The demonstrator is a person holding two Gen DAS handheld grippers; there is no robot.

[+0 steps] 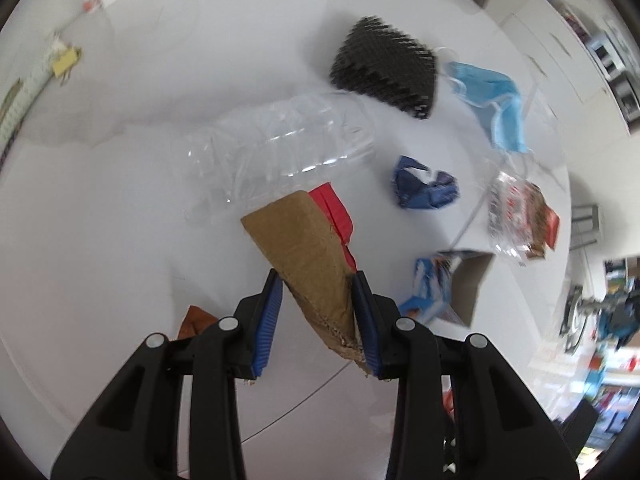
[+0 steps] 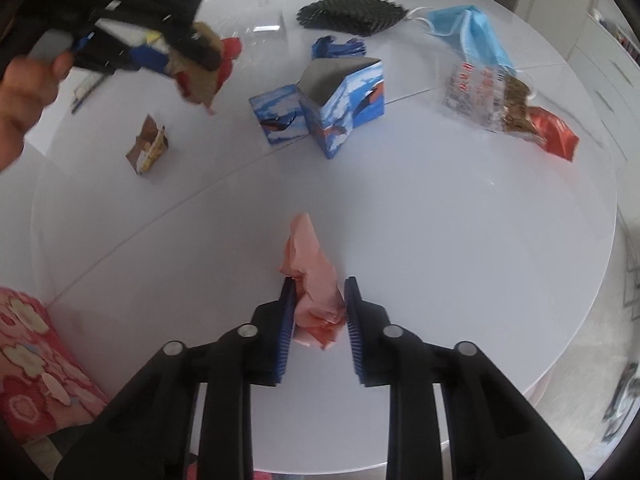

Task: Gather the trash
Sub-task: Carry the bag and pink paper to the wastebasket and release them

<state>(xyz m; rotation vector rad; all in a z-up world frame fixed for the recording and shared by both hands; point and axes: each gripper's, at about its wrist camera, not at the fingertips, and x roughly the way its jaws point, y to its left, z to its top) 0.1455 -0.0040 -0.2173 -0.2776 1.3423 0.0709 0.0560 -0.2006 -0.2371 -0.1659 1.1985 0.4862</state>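
Note:
My left gripper (image 1: 316, 280) is shut on a torn piece of brown cardboard with a red side (image 1: 308, 252), held above the white table (image 1: 100, 200). In the right wrist view the same left gripper (image 2: 176, 56) hangs at the upper left, in a person's hand (image 2: 24, 92), with the cardboard (image 2: 204, 80) in it. My right gripper (image 2: 318, 284) is shut on a crumpled pink paper (image 2: 312, 276) that rests near the table's front edge. A clear plastic bottle (image 1: 280, 144) lies on its side beyond the cardboard.
On the table (image 2: 440, 220) lie a black mesh piece (image 1: 388, 68), a blue face mask (image 1: 492, 100), a crumpled blue wrapper (image 1: 424, 188), a clear snack bag (image 1: 520, 216), an open blue box (image 2: 344, 100) and a brown wrapper (image 2: 150, 146). A floral cloth (image 2: 36, 360) sits lower left.

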